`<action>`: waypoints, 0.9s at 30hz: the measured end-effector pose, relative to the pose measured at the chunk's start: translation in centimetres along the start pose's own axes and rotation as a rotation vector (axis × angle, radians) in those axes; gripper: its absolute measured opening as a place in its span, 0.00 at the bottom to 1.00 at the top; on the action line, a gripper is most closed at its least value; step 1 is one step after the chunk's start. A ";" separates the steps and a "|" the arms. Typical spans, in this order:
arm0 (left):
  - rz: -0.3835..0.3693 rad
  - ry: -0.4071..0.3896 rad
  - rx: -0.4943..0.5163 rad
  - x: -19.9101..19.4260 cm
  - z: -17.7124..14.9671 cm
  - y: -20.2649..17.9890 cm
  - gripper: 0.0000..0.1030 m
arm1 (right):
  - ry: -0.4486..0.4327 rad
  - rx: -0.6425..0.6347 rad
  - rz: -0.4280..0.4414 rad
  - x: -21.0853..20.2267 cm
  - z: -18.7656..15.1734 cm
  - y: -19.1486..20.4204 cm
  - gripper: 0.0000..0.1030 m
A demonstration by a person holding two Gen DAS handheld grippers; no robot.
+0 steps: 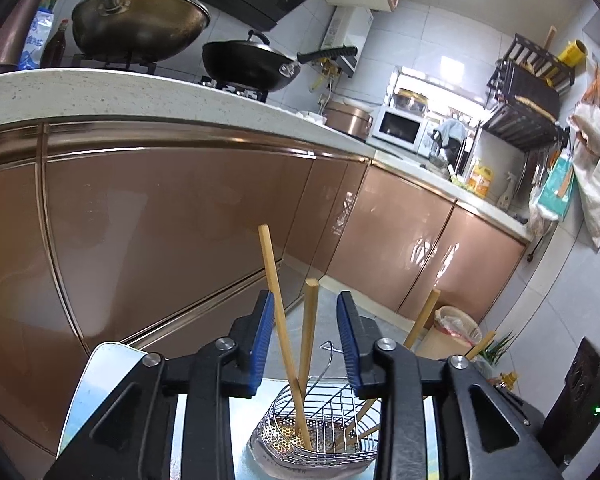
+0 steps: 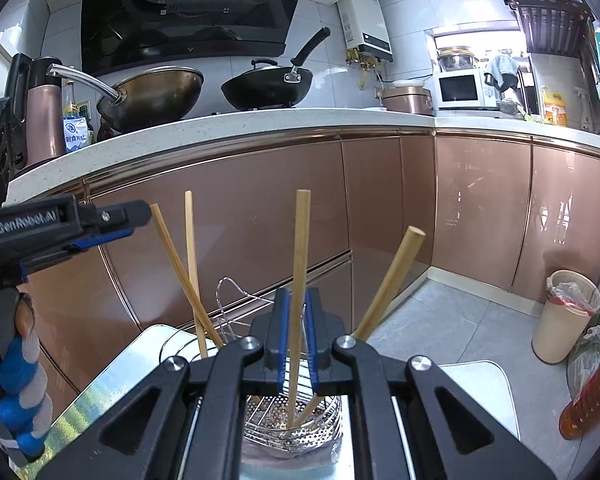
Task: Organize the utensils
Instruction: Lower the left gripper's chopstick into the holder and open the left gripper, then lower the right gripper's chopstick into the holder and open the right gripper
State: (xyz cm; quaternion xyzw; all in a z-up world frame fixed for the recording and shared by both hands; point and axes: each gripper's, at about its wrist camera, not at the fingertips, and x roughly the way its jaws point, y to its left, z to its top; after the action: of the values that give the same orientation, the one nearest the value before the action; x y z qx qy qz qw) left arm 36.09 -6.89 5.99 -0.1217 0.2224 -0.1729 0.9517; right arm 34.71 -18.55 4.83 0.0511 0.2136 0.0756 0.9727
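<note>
Chopsticks are being gathered in a wire utensil basket (image 1: 324, 420) shown at the lower centre of both wrist views, resting on a pale tray (image 2: 112, 376). In the left wrist view, the left gripper (image 1: 306, 344) is being held partly open, its blue pads (image 1: 262, 344) standing apart from two chopsticks (image 1: 284, 332) that are leaning upright between them with their tips in the basket. In the right wrist view, the right gripper (image 2: 298, 340) is being kept closed on a single upright chopstick (image 2: 298, 280), whose lower end is being seen inside the basket. Another chopstick (image 2: 388, 284) is leaning toward the right of that frame.
</note>
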 end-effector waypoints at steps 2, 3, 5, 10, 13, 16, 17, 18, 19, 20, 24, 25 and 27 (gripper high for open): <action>-0.004 -0.014 -0.016 -0.6 0.3 0.5 0.32 | -0.006 0.003 0.003 -0.2 0.1 0.0 0.08; -0.006 -0.019 -0.024 -0.8 0.4 0.8 0.32 | -0.009 0.006 0.006 -0.3 0.1 0.0 0.08; -0.010 -0.031 -0.051 -1.2 0.7 1.4 0.32 | -0.016 0.013 0.009 -0.6 0.1 -0.1 0.08; -0.039 -0.006 -0.153 -0.5 2.1 3.4 0.32 | -0.020 0.026 0.024 -1.3 -0.2 -0.4 0.08; -0.082 0.048 -0.223 1.3 3.2 4.7 0.32 | -0.028 0.037 0.028 -1.8 -0.2 -0.8 0.08; -0.094 0.097 -0.251 3.3 4.2 5.4 0.40 | -0.043 0.046 0.025 -2.6 0.0 -1.4 0.08; -0.101 0.115 -0.259 3.9 4.3 5.5 0.42 | -0.048 0.049 0.021 -2.9 0.0 -1.7 0.08; -0.109 0.139 -0.269 4.7 4.4 5.6 0.43 | -0.051 0.052 0.018 -3.1 0.0 -1.9 0.08; -0.112 0.153 -0.276 5.2 4.4 5.7 0.43 | -0.055 0.058 0.015 -3.4 0.0 -2.2 0.08; -0.116 0.173 -0.278 5.9 4.3 5.7 0.43 | -0.059 0.063 0.008 -3.6 0.0 -2.6 0.08; -0.117 0.205 -0.287 7.2 4.1 5.2 0.43 | -0.064 0.092 -0.009 -4.1 -0.2 -3.7 0.08; -0.124 0.211 -0.296 7.6 4.1 5.2 0.43 | -0.066 0.100 -0.014 -4.2 -0.3 -4.1 0.08; -0.130 0.217 -0.304 8.2 4.3 5.0 0.43 | -0.066 0.117 -0.023 -4.3 -0.4 -4.6 0.08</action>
State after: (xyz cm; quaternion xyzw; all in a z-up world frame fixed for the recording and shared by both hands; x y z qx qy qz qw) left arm 46.36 -4.82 5.04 -0.2589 0.3389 -0.2105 0.8797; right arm 31.20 -23.82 5.59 0.1077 0.1859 0.0498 0.9754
